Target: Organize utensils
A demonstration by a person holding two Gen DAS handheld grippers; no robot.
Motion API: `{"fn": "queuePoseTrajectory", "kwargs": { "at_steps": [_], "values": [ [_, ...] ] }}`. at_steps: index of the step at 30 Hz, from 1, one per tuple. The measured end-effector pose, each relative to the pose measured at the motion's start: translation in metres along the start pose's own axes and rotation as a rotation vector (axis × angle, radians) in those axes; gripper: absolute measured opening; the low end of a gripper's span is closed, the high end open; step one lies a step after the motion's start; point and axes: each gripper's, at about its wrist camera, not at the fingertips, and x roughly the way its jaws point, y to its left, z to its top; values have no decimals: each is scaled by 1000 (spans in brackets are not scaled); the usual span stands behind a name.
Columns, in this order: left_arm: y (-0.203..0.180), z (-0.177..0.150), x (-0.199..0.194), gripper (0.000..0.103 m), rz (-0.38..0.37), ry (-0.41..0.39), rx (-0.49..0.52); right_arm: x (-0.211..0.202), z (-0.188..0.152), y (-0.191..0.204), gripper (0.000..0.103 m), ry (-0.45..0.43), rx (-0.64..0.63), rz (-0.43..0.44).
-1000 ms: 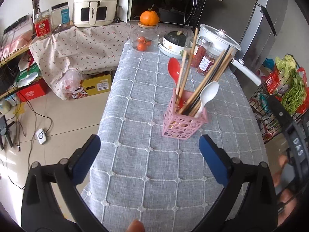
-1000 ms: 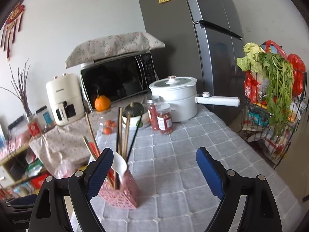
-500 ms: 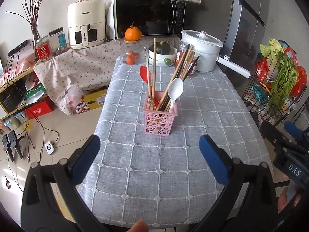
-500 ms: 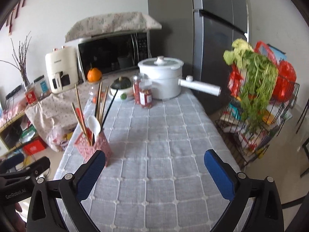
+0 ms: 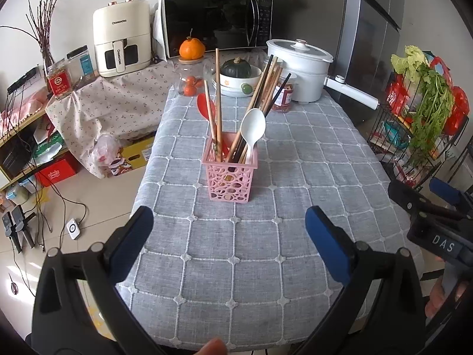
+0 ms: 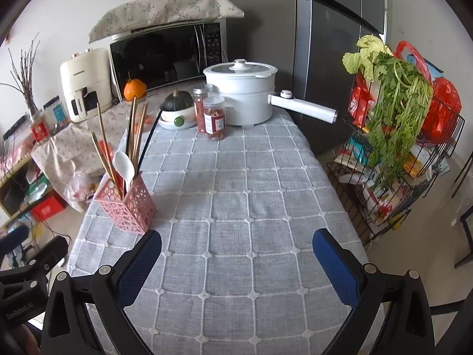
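We hold the left tool and the right tool wide and empty above the worktop. The pink holder stands upright, gathering chopsticks and a white spoon, apparently sorted.

White walls, pale tiled floor, a grey fridge and a microwave in daylight

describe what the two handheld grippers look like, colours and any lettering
Both are black plastic frames with round silver rivets and two fingers ending in blue textured pads. The left gripper carries small grey lettering on its side; the right gripper has "DAS" in pale letters.
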Motion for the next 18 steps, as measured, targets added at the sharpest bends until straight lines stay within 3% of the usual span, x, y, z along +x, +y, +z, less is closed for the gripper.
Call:
{"fn": "queuePoseTrajectory", "kwargs": {
  "at_steps": [18],
  "values": [
    [-6,-3,-3,102,-10,-2,16,5,-3,6,103,15,-24,3]
  ]
}}
